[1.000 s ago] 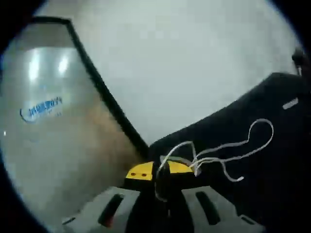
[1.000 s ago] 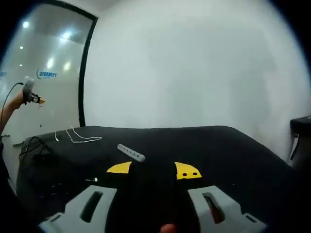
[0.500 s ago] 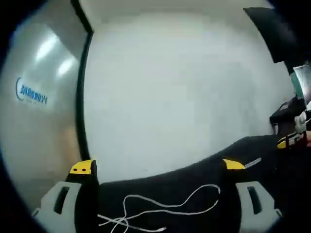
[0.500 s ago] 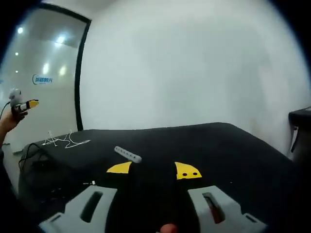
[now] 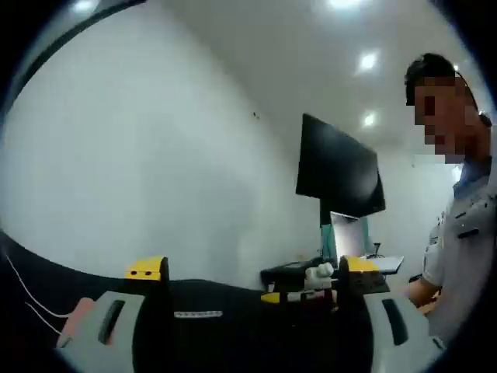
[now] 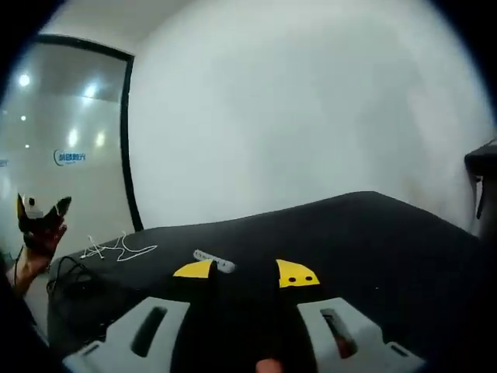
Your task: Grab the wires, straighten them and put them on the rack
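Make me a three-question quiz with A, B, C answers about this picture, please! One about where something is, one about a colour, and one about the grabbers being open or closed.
1. Where are the white wires?
A. lying on the black table
B. hanging on the wall
C. held by the right gripper

2. What colour are the tips of the right gripper?
A. red
B. yellow
C. green

3. How does the left gripper stand?
A. shut on the wires
B. shut on nothing
C. open

Answers:
1. A, the wires lie loose on the table's far left part in the right gripper view.
2. B, both tips are yellow.
3. C, its two jaws stand wide apart in the left gripper view with nothing between them.
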The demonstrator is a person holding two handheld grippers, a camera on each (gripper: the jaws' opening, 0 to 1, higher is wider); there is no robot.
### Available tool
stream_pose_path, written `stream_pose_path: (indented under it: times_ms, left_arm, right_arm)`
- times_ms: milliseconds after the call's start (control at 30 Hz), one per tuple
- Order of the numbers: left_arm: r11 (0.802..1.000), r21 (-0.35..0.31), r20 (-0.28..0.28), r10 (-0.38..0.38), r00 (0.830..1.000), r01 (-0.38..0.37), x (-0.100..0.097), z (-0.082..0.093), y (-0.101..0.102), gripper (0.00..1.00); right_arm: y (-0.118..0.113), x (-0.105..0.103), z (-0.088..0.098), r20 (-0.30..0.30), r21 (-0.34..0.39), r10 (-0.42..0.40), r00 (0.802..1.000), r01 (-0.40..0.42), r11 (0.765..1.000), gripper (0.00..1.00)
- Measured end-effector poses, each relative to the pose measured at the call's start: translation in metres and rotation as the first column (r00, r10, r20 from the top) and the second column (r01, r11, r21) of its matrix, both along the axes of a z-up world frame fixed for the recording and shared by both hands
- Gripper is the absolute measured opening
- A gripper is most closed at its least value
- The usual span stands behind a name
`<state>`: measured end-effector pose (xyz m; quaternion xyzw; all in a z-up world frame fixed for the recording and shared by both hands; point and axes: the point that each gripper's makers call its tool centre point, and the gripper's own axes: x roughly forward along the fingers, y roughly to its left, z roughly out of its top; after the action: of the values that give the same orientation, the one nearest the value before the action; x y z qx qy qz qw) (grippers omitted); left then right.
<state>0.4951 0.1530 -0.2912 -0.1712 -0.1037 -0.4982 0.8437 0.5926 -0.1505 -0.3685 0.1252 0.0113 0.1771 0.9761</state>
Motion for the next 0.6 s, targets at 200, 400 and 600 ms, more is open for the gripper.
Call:
stream_pose_path:
  times_ms: [200, 400, 600]
  left_arm:
    - [0.978, -0.023, 0.045, 0.210, 0.977, -0.209, 0.022, 0.000, 0.011, 0.40]
    - [0.971, 0.001, 0.029, 0.238, 0.971, -0.238, 0.026, -0.011, 0.010, 0.46]
    - [0.960, -0.045, -0.048, 0.273, 0.961, -0.275, 0.036, -0.012, 0.026, 0.45]
  right_arm:
    - [-0.005, -0.014, 0.029, -0.114, 0.062, 0.029, 0.993, -0.022, 0.998, 0.07]
    - [0.039, -0.057, 0.058, -0.299, -0.367, 0.256, 0.919, -0.359, 0.858, 0.17]
    - [0.042, -0.061, -0.006, -0.539, -0.748, 0.200, 0.818, -0.574, 0.333, 0.17]
